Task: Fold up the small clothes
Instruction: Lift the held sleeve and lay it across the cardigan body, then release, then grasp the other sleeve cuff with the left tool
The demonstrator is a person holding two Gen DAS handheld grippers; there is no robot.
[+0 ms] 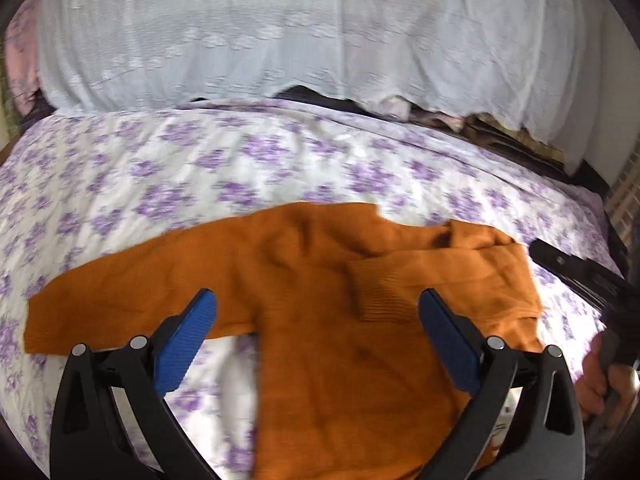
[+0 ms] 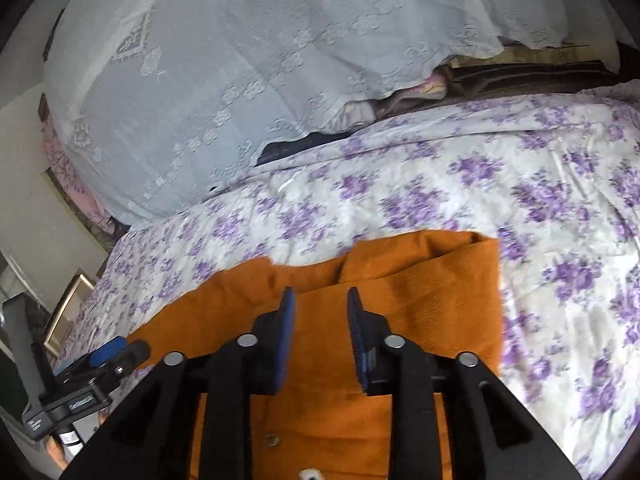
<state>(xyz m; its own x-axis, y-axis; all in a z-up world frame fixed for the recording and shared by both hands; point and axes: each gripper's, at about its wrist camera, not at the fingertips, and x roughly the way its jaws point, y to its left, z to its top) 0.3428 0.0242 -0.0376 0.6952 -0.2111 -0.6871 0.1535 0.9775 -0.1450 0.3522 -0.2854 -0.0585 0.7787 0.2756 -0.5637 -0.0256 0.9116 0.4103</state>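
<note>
Now bring your spread, empty left gripper [image 1: 318, 344] to the orange sweater's [image 1: 340, 360] outstretched sleeve [image 1: 120, 304]; right gripper [image 2: 321, 332] fingers stand slightly parted, grasping nothing.

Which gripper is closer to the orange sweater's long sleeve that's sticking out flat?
Left. The left gripper hovers right beside the outstretched sleeve of the orange knit sweater; the right gripper is over the sweater's opposite, folded side.

Both claws, left claw [image 1: 318, 312] and right claw [image 2: 321, 312], had black frames, silver rivets and ribbed blue pads [image 1: 186, 344].
</note>
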